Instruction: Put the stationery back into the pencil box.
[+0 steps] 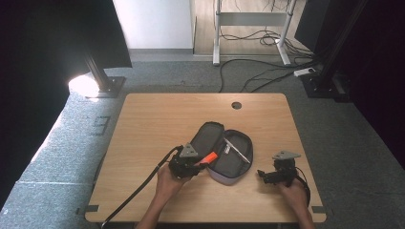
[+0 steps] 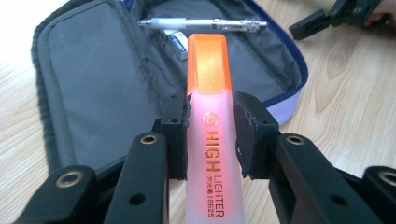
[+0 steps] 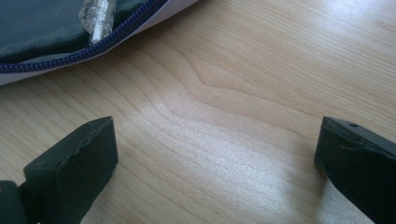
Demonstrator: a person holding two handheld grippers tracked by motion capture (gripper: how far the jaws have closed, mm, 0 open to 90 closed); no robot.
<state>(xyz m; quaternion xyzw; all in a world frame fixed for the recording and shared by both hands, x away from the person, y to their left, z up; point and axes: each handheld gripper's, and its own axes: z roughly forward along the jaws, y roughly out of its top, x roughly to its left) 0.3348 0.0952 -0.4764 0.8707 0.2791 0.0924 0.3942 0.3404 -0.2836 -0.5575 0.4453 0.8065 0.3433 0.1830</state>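
Left gripper (image 2: pixel 210 135) clamps its pads on an orange highlighter (image 2: pixel 210 140), whose capped end juts over the open grey pencil case (image 2: pixel 93 84). Beyond the cap, a clear pen (image 2: pixel 205 23) and a small eraser (image 2: pixel 180 39) lie inside the case. Right gripper (image 3: pixel 215 154) rests low over the wooden table (image 3: pixel 243 84) just beside the case's zipper edge, jaws wide apart with nothing between them.

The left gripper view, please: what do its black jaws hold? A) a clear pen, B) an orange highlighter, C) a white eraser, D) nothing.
B: the left gripper pinches the orange highlighter above the open grey pencil case.
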